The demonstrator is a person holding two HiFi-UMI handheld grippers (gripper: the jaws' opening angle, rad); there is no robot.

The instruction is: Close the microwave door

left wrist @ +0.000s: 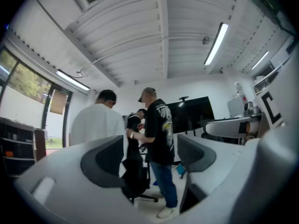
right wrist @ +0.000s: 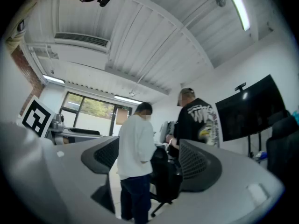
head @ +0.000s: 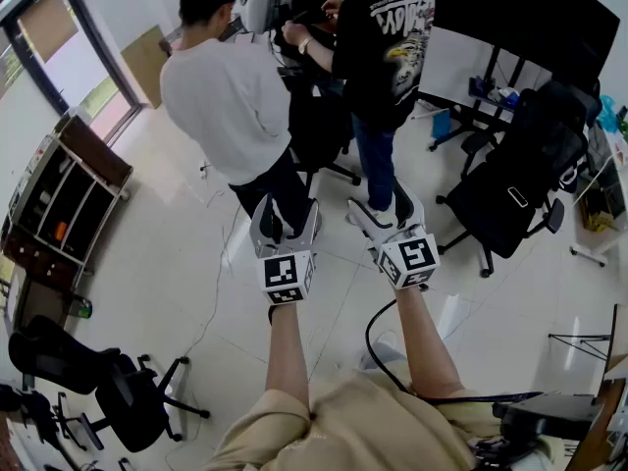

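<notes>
A person stands in an office with a gripper in each hand, both arms stretched forward side by side above a pale tiled floor (head: 196, 292). The left gripper (head: 287, 219) points roughly level. Its fingers (left wrist: 107, 160) stand well apart and grip nothing, and only the room shows between them. The right gripper (head: 383, 209), just beside it, is the same, with its fingers (right wrist: 201, 167) spread wide and nothing held. Ahead of both grippers two people stand close together: a person in white (head: 231, 96) with their back turned, and a person in black (head: 388, 37) wearing a printed T-shirt and a cap. A dark chair (head: 319, 130) stands between them. To the right are a large dark screen (head: 530, 13) on a stand and a black office chair (head: 520, 180). To the left a dark shelf unit (head: 64, 194) stands near a glass door (head: 59, 47). A low black chair (head: 108, 381) sits at the lower left, near the holder. A black cable (head: 371, 337) curves beside the right forearm. The microwave is in none of the views.
</notes>
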